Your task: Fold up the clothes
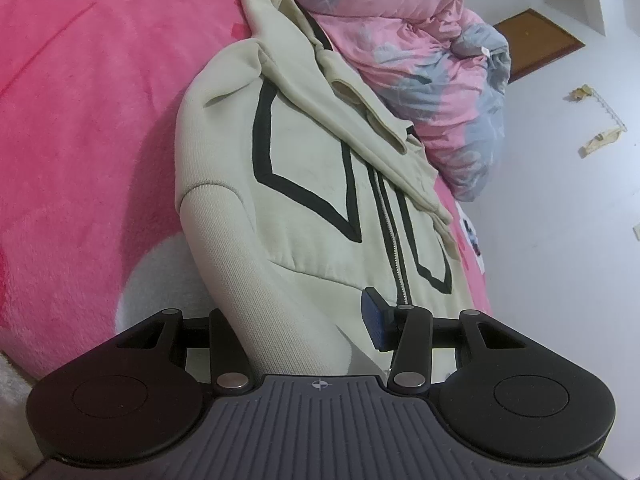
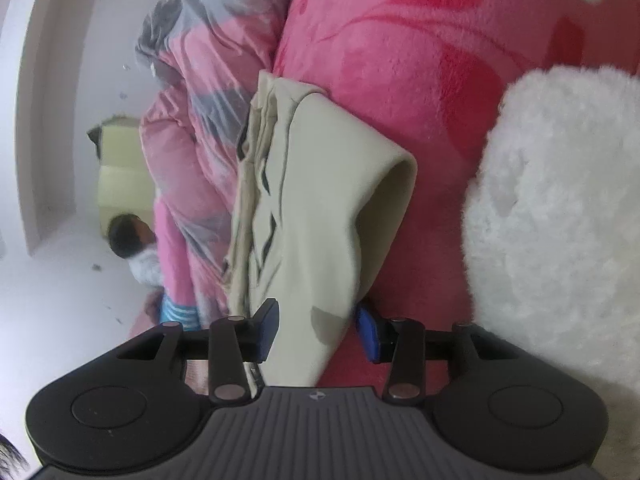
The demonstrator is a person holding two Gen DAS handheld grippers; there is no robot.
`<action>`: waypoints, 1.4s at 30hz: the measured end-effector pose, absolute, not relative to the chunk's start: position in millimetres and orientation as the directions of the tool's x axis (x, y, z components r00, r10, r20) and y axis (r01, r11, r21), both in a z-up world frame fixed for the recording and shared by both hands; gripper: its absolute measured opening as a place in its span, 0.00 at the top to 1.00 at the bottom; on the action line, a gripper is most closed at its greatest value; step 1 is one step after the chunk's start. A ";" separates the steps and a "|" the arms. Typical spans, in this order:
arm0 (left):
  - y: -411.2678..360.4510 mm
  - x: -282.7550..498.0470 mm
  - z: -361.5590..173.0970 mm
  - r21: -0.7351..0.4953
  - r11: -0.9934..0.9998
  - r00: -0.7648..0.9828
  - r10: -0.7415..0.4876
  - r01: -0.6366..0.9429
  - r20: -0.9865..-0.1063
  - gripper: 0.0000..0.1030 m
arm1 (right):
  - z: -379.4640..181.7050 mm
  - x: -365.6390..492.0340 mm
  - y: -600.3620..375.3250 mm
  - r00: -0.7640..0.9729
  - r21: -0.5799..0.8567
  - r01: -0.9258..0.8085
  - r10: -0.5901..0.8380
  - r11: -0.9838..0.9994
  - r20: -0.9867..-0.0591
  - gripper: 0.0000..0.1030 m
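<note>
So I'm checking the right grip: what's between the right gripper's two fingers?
In the right wrist view, a fold of the cream hoodie fills the gap between the right gripper fingers; nothing else is there.

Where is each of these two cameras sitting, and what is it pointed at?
Left wrist: on the left gripper, looking along its fingers up the cream zip hoodie lying on the pink blanket; only gripper parts show.
Right wrist: on the right gripper, fingers either side of a lifted hoodie edge; white fluffy patch to the right.
Shared: hoodie, blanket, bunched quilt.
</note>
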State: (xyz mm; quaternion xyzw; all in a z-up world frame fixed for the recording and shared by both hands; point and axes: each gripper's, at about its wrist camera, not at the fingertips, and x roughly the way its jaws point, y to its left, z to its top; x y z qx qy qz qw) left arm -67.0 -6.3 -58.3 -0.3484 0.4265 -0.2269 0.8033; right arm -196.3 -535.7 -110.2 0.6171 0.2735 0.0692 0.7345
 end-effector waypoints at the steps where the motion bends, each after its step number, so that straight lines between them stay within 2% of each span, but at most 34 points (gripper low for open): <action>1: -6.1 -67.2 -58.5 -0.753 0.654 0.535 -0.662 0.069 -0.526 0.57 | -110.8 -196.9 -534.2 0.843 0.949 0.223 0.445 0.223 -0.302 0.56; 3: -5.6 -67.2 -59.3 -0.756 0.651 0.538 -0.663 0.069 -0.522 0.57 | -110.6 -196.8 -530.0 0.845 0.962 0.186 0.467 0.203 -0.261 0.57; 7: -5.6 -68.0 -60.0 -0.757 0.649 0.546 -0.662 0.074 -0.514 0.57 | -108.8 -188.5 -523.2 0.847 0.967 0.153 0.477 0.201 -0.234 0.58; 8: -5.6 -68.6 -59.8 -0.756 0.650 0.548 -0.660 0.075 -0.513 0.57 | -108.3 -186.4 -521.5 0.848 0.969 0.145 0.479 0.201 -0.227 0.61; 10: -5.9 -70.3 -58.0 -0.749 0.658 0.555 -0.654 0.082 -0.514 0.59 | -107.5 -182.3 -518.1 0.849 0.971 0.129 0.484 0.200 -0.213 0.71; 11: -6.3 -71.6 -55.9 -0.739 0.667 0.560 -0.648 0.090 -0.517 0.62 | -107.0 -180.2 -516.4 0.849 0.972 0.121 0.487 0.200 -0.206 0.86; 12: -6.9 -73.1 -53.2 -0.729 0.678 0.567 -0.641 0.101 -0.518 0.64 | -106.6 -178.1 -514.7 0.849 0.973 0.113 0.489 0.199 -0.199 0.92; 13: -7.6 -74.9 -49.1 -0.715 0.689 0.578 -0.633 0.117 -0.515 0.70 | -104.7 -176.2 -513.0 0.850 0.973 0.101 0.490 0.205 -0.191 0.92; 17: -6.6 -78.0 -32.7 -0.709 0.684 0.620 -0.636 0.175 -0.460 0.80 | -67.2 -170.1 -507.4 0.863 0.937 -0.004 0.475 0.349 -0.173 0.94; 24: -9.4 -62.9 -7.5 -0.721 0.650 0.661 -0.654 0.241 -0.368 0.83 | -23.9 -148.8 -499.2 0.871 0.874 -0.118 0.472 0.471 -0.137 0.94; 32: -9.8 -9.1 21.4 -0.725 0.624 0.699 -0.656 0.291 -0.284 0.85 | 18.0 -95.7 -497.6 0.873 0.806 -0.252 0.485 0.535 -0.050 0.94; 37: -12.4 40.7 38.3 -0.708 0.644 0.729 -0.628 0.290 -0.273 0.85 | 40.3 -43.5 -501.5 0.868 0.765 -0.307 0.496 0.566 -0.019 0.94; 42: -15.0 98.7 36.1 -0.700 0.670 0.734 -0.601 0.248 -0.316 0.85 | 49.8 22.1 -502.7 0.857 0.739 -0.323 0.515 0.592 -0.037 0.94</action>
